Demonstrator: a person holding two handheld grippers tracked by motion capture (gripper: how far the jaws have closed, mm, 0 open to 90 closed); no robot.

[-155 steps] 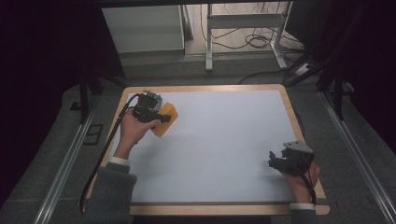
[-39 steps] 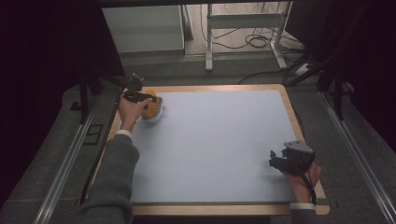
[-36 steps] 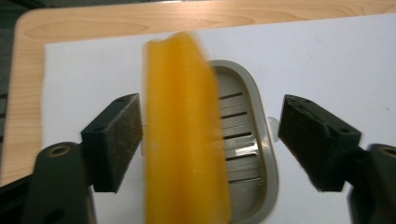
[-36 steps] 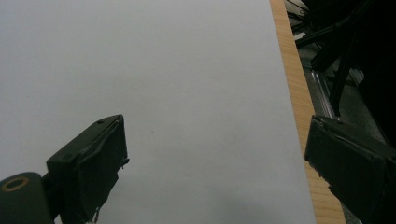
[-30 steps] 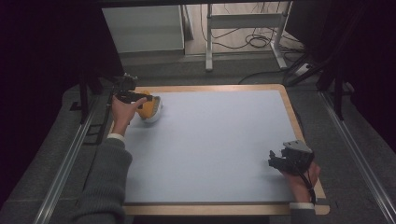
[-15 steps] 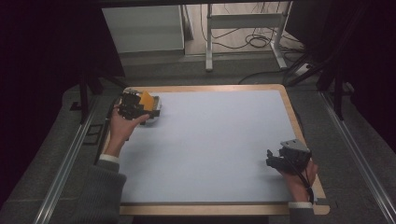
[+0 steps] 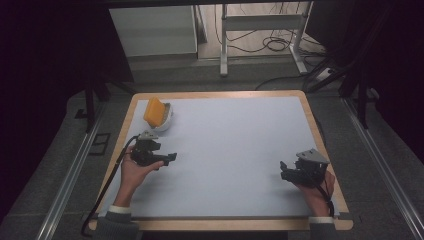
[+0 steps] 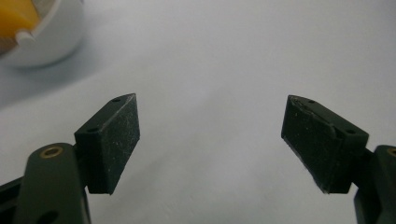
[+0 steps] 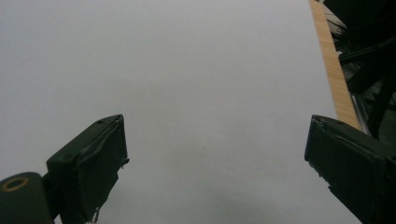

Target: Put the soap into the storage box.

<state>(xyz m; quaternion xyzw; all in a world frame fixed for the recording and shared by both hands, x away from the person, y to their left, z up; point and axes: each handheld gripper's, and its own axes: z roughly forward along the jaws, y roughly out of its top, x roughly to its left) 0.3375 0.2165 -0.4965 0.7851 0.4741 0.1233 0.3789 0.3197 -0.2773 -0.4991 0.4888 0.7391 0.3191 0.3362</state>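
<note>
A yellow flat block [image 7: 153, 111] leans upright in a small white bowl [image 7: 165, 123] at the far left of the white mat. My left gripper [image 7: 170, 159] hovers nearer the person, apart from the bowl, jaws pointing right. It is open with nothing between its pads. In the left gripper view the gripper [image 8: 210, 121] looks across bare mat, with the bowl [image 8: 51, 37] and a bit of the yellow block [image 8: 16, 14] at the top left. My right gripper [image 7: 285, 171] rests at the near right, open and empty; in the right gripper view it [image 9: 215, 140] faces bare mat.
The white mat [image 7: 235, 150] lies on a wooden-edged table [image 7: 320, 135]. The wooden edge [image 9: 331, 65] runs along the right of the right gripper view. Dark floor, metal rails and table legs with cables surround the table.
My left gripper has left the bowl and moved toward the near side, lower over the mat. The yellow block stays behind in the bowl. The right gripper has kept still.
</note>
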